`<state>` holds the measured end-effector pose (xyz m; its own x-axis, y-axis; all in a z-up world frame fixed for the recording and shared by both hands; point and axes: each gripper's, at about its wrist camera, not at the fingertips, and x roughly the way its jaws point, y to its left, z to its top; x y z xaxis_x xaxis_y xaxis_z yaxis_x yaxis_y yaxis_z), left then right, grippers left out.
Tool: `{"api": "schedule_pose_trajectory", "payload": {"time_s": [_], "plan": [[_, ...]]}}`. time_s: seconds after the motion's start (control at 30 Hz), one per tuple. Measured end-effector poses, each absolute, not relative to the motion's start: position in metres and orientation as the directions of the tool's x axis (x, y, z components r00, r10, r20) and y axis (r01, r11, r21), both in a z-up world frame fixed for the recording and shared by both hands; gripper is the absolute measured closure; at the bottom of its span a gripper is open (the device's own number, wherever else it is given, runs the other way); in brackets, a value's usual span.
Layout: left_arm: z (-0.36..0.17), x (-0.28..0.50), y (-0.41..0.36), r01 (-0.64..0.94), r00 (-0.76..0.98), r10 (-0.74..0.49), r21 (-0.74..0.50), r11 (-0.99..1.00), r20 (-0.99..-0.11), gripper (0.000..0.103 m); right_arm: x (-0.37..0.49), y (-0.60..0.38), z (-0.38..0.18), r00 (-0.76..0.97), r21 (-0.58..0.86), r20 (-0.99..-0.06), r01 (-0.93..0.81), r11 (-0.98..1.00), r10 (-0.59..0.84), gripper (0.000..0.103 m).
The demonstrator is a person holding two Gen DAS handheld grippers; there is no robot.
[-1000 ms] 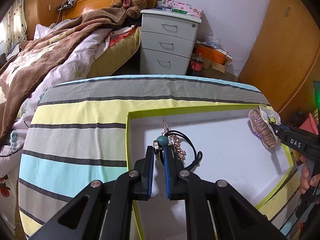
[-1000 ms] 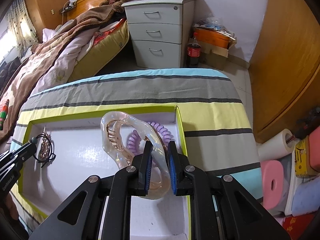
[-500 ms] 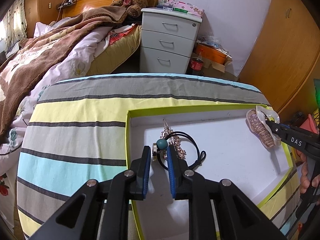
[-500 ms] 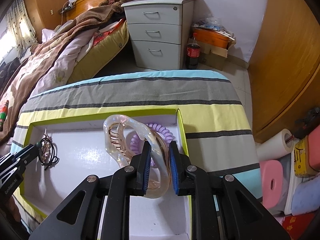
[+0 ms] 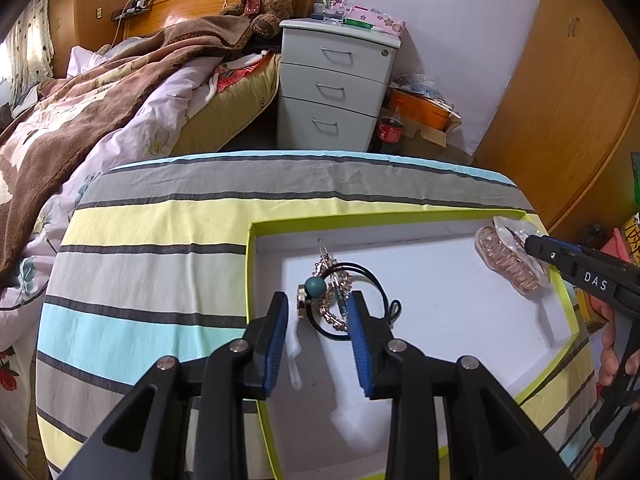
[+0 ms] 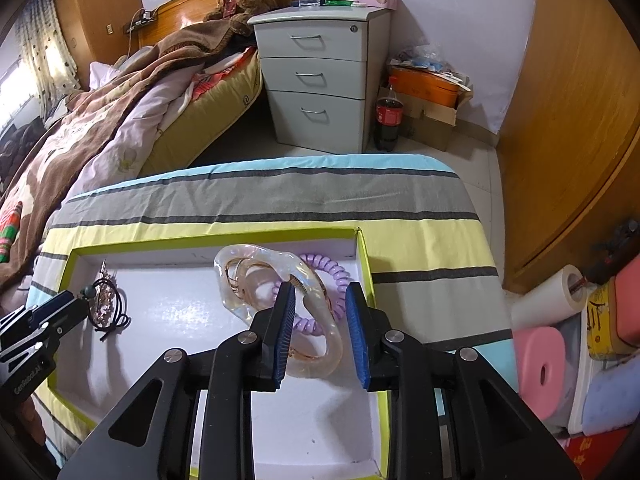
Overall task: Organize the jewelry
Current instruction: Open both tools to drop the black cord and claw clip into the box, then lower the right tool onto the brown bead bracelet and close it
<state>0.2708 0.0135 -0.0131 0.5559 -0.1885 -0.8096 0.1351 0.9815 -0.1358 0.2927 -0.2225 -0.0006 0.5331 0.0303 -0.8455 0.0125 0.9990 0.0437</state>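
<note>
- Now left gripper (image 5: 320,332) jaws are opening; hair tie (image 5: 352,300), previously clamped, lies released in tray (image 5: 440,216), centre frame.
- Right gripper (image 6: 320,332) jaws are opening off hair claw (image 6: 280,280); both items deposited.

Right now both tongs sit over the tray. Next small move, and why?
Probably lift both straight up and clear. The left tongs are opening around the black hair tie, and the right tongs are opening around the clear claw clip; both pieces lie in the green-rimmed tray, pads no longer pressing.

The clear hair claw (image 6: 280,304) hides part of the purple coil tie (image 6: 324,276).
</note>
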Motion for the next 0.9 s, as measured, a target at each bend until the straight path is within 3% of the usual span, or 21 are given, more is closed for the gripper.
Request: {"api": "schedule_pose_trajectory", "payload": {"time_s": [0.3, 0.9], "plan": [[-0.003, 0.262, 0.011, 0.141, 0.57, -0.188, -0.129, 0.981, -0.8, 0.06, 0.283, -0.225, 0.009, 0.562, 0.056, -0.827, 0.022, 0.998, 0.034, 0.075], [0.017, 0.226, 0.009, 0.131, 0.606, -0.177, -0.121, 0.984, -0.775, 0.058, 0.239, -0.229, 0.031, 0.634, 0.099, -0.77, 0.013, 0.995, 0.069, 0.072]]}}
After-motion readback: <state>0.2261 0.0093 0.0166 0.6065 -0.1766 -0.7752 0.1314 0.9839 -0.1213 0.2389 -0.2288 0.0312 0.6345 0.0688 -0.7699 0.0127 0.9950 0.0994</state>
